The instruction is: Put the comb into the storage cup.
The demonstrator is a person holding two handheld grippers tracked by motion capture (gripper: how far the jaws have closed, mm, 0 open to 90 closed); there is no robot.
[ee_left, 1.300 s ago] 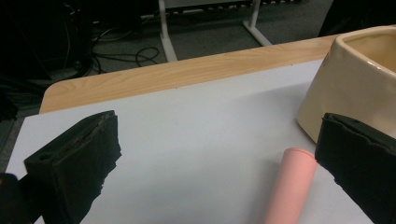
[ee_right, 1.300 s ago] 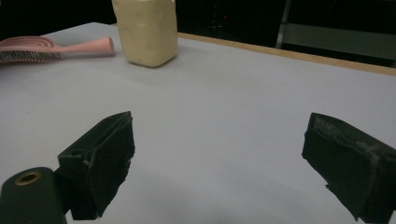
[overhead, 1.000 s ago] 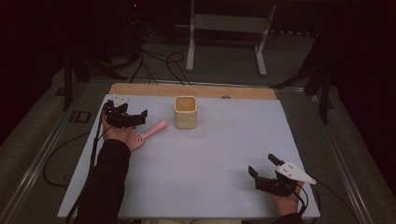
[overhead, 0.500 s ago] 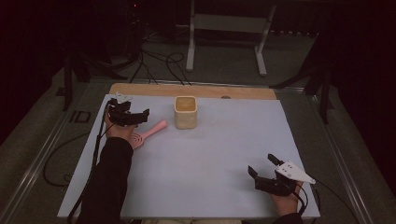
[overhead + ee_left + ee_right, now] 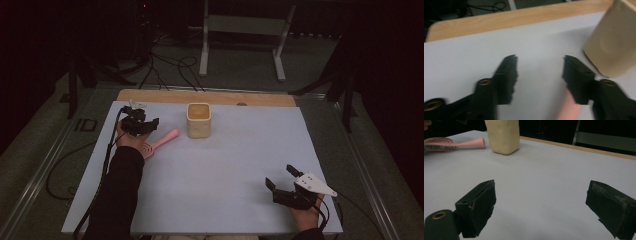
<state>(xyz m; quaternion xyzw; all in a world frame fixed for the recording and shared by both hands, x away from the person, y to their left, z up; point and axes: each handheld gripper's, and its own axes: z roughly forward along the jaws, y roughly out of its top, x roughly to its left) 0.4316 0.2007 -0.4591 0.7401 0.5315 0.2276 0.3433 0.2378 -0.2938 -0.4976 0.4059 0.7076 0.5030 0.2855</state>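
Observation:
A pink brush (image 5: 159,142) lies on the white table sheet (image 5: 230,165), its handle pointing toward a cream square cup (image 5: 199,120) that stands upright at the back centre. My left gripper (image 5: 149,123) hovers open just above the brush's round head, jaws aimed toward the cup. In the left gripper view the open left gripper (image 5: 540,66) holds nothing, with the pink handle (image 5: 569,110) low between the jaws and the cup (image 5: 614,42) at the right. My right gripper (image 5: 281,176) rests open and empty near the front right. In the right gripper view the right gripper (image 5: 541,192) faces the cup (image 5: 503,135) and brush (image 5: 454,143).
A wooden strip (image 5: 210,97) borders the table's far edge. Beyond it are a metal stand (image 5: 240,35) and cables (image 5: 170,65) on the dark floor. The left gripper's cable (image 5: 102,175) trails along the person's sleeve.
My left gripper has edged slightly to the right over the brush. The right gripper, brush and cup have stayed put.

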